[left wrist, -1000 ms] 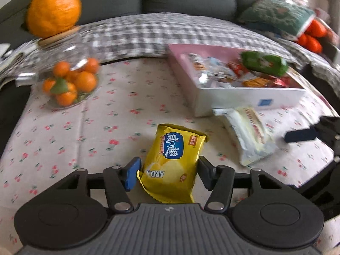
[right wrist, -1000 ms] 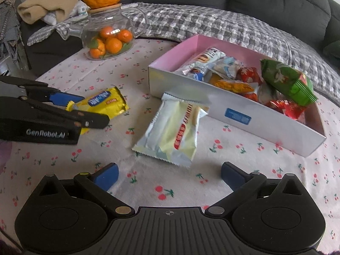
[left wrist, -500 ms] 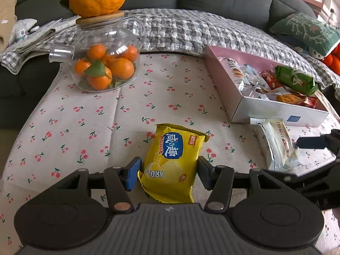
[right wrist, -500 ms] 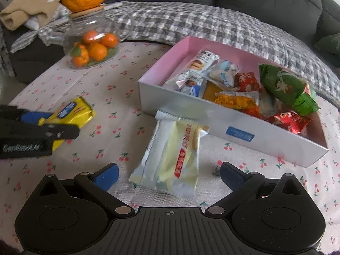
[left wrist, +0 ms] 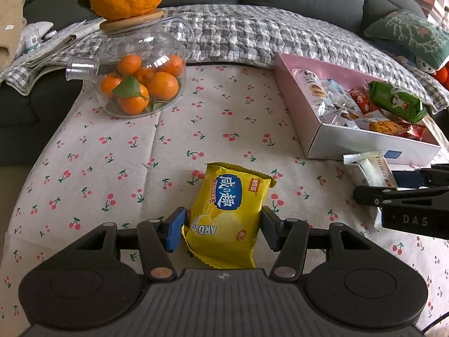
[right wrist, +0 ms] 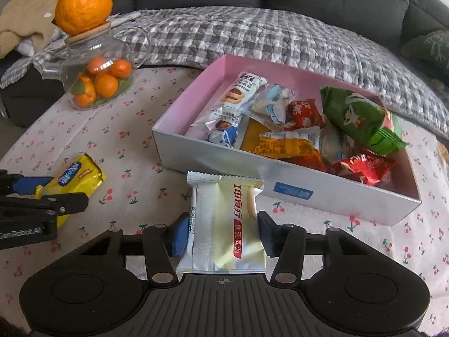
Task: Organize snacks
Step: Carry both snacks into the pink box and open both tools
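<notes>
The left hand-held gripper (left wrist: 221, 229) clasps a yellow foil snack packet (left wrist: 228, 213) on the cherry-print table (left wrist: 126, 151). The right hand-held gripper (right wrist: 221, 234) is closing, its pads against a cream-and-silver biscuit packet (right wrist: 224, 224) lying just before the pink-lined cardboard box (right wrist: 322, 193) of snacks.

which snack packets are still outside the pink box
Two: the yellow cracker packet between the left gripper's pads, and the cream-and-silver packet that the right gripper is closing on.
</notes>
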A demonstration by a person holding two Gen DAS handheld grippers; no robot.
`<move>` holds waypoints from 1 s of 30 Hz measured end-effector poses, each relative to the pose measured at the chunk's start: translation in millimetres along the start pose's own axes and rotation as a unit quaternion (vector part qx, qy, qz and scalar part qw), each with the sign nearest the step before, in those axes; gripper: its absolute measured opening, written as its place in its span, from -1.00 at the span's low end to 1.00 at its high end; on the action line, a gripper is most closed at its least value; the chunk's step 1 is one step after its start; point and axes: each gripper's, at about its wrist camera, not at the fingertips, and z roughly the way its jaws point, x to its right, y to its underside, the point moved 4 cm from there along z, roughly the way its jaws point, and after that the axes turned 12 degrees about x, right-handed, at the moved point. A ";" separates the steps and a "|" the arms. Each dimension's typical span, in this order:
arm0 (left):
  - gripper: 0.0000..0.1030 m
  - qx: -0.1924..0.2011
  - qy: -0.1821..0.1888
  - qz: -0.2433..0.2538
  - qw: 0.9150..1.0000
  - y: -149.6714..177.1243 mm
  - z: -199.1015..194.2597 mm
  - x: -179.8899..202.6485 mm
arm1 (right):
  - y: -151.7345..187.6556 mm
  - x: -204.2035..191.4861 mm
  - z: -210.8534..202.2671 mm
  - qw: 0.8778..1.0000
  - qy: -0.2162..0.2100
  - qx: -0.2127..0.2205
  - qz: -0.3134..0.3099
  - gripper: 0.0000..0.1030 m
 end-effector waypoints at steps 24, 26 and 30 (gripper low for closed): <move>0.01 -0.011 0.026 0.008 1.000 -8.6 -5.0 35.1 | 11.2 29.6 -35.1 0.999 0.011 -0.037 0.001 -0.08; 0.01 -0.013 0.027 0.010 1.000 -9.1 -5.1 37.1 | 12.4 33.1 -37.9 0.999 0.013 -0.039 0.001 -0.08; 0.01 -0.013 0.029 0.007 0.999 -11.0 -7.1 39.0 | 13.8 40.3 -43.6 0.999 0.014 -0.044 0.007 -0.08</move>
